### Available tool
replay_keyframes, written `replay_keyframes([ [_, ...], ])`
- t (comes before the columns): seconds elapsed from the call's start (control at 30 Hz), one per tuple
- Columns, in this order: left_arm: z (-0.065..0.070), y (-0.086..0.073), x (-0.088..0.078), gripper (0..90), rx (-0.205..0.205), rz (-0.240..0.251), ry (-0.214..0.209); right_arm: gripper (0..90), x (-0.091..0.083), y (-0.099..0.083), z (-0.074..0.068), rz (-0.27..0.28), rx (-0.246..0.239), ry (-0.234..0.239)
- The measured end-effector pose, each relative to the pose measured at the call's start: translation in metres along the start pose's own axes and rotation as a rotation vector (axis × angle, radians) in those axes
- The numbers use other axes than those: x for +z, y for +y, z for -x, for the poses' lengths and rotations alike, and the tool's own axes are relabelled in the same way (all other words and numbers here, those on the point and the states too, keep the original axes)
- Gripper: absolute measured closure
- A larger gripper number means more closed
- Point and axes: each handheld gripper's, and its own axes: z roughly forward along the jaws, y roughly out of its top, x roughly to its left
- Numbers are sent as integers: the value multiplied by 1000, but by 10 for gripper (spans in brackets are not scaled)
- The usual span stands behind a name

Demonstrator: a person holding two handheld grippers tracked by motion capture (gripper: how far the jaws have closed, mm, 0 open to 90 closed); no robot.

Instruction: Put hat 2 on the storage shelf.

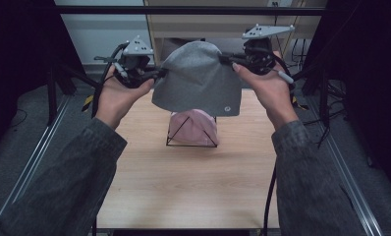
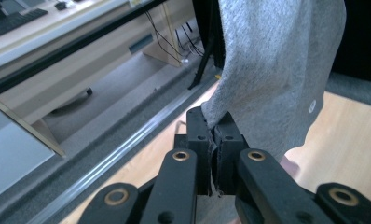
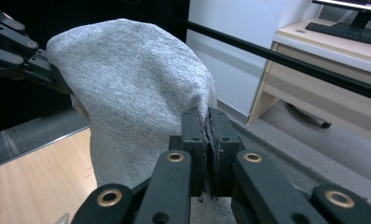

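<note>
A grey knit beanie (image 1: pixel 198 78) hangs in the air above the table, stretched between both grippers. My left gripper (image 1: pixel 160 73) is shut on its left edge, and in the left gripper view the jaws pinch the grey fabric (image 2: pixel 267 60) at the gripper (image 2: pixel 214 122). My right gripper (image 1: pixel 226 60) is shut on the right edge; in the right gripper view the beanie (image 3: pixel 132 102) bulges to the left of the closed gripper (image 3: pixel 205 117). A small round logo (image 1: pixel 226 108) marks the beanie's lower right corner. Below it, a pink beanie (image 1: pixel 194 128) sits on a black wire stand (image 1: pixel 191 142).
The wooden table (image 1: pixel 193 187) has metal rails (image 1: pixel 34 162) along both sides. A black frame bar (image 1: pixel 183 10) crosses the back. Behind it stand a desk and cables on grey carpet. The person's grey sleeves (image 1: pixel 61 182) come in from the bottom.
</note>
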Motion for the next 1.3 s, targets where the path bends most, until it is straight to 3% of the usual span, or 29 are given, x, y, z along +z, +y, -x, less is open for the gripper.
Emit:
replay_keyframes([
  [0.17, -15, 7, 13, 871, -7, 9, 16, 872, 15, 8, 17, 6, 9, -7],
  [0.37, -30, -3, 36, 871, -47, -21, 5, 872, 37, 1, 31, -27, 31, -9],
  [0.67, -35, -12, 52, 871, -46, -55, 7, 872, 60, -9, 42, -75, 51, -15],
  [0.83, -41, -19, 65, 871, -67, -55, 22, 872, 72, -15, 47, -91, 60, -26],
  [1.03, -42, -27, 76, 870, -79, -56, 36, 872, 80, -25, 50, -107, 70, -33],
  [1.3, -38, -38, 77, 871, -80, -66, 43, 872, 79, -35, 44, -111, 63, -30],
])
